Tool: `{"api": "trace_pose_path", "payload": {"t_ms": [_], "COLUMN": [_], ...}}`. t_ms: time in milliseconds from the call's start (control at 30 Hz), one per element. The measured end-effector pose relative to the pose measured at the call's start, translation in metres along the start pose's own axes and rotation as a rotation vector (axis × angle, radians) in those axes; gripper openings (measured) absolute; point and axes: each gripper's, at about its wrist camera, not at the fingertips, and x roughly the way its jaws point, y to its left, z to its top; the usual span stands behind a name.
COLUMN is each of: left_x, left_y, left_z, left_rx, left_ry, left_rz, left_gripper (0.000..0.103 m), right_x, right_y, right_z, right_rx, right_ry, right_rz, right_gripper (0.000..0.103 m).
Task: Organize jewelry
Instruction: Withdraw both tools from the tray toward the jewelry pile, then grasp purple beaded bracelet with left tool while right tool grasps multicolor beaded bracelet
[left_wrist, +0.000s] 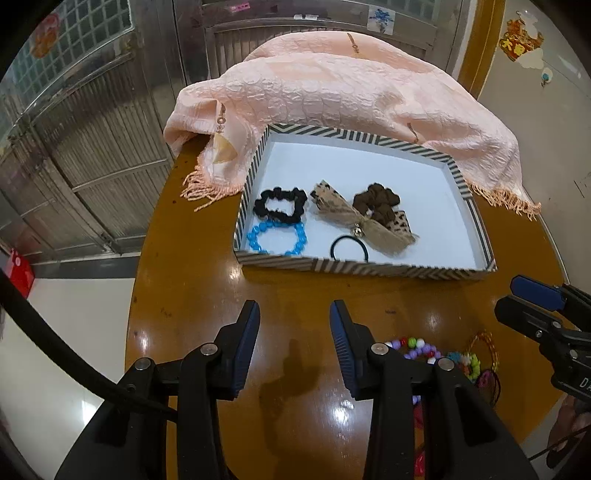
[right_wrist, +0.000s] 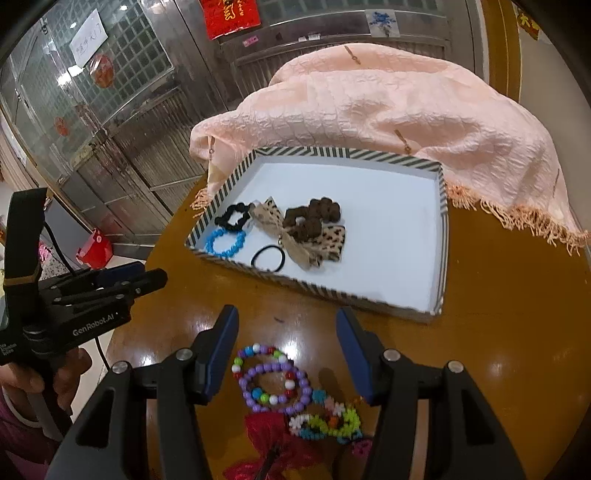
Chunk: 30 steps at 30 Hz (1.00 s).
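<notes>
A striped tray (left_wrist: 365, 268) (right_wrist: 317, 290) on the wooden table holds a black scrunchie (left_wrist: 280, 204) (right_wrist: 232, 216), a blue bead bracelet (left_wrist: 277, 238) (right_wrist: 225, 242), a black hair tie (left_wrist: 349, 248) (right_wrist: 267, 258), a leopard bow (left_wrist: 362, 221) (right_wrist: 317, 240) and a brown scrunchie (left_wrist: 376, 201) (right_wrist: 312, 218). My left gripper (left_wrist: 294, 314) (right_wrist: 147, 278) is open and empty before the tray. My right gripper (right_wrist: 286, 321) (left_wrist: 517, 291) is open above a purple bead bracelet (right_wrist: 275, 384) (left_wrist: 417, 349), a multicolour bracelet (right_wrist: 328, 424) and a red bow (right_wrist: 273, 443).
A peach fringed scarf (left_wrist: 351, 99) (right_wrist: 406, 110) is draped behind the tray and over its far rim. The round table's edge (left_wrist: 135, 295) drops to the floor on the left. Metal doors stand behind.
</notes>
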Motion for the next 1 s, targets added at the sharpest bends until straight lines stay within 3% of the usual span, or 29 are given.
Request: {"api": "trace_pose_path", "payload": {"t_ms": [667,867,1000], "left_x": [0.005,0.025,0.037], "left_y": [-0.023,-0.027,-0.026], "left_z": [-0.039,-0.043,-0.047], "left_rx": [0.029,0.026,-0.013], "left_ry": [0.074,0.146,0.192], "left_rz": [-0.066,-0.133,-0.162], "left_gripper": [0.032,0.032,0.032], "right_x": [-0.021,-0.017,-0.007], "right_y": [-0.011,-0.011,-0.008], "right_z": [-0.058,-0.070,-0.066], "right_rx": [0.010,-0.002,-0.026], "right_ry": [0.029,0.050,0.052], "right_rz": [-0.033,-0.035,-0.028], "right_gripper": [0.058,0.057,0.045]}}
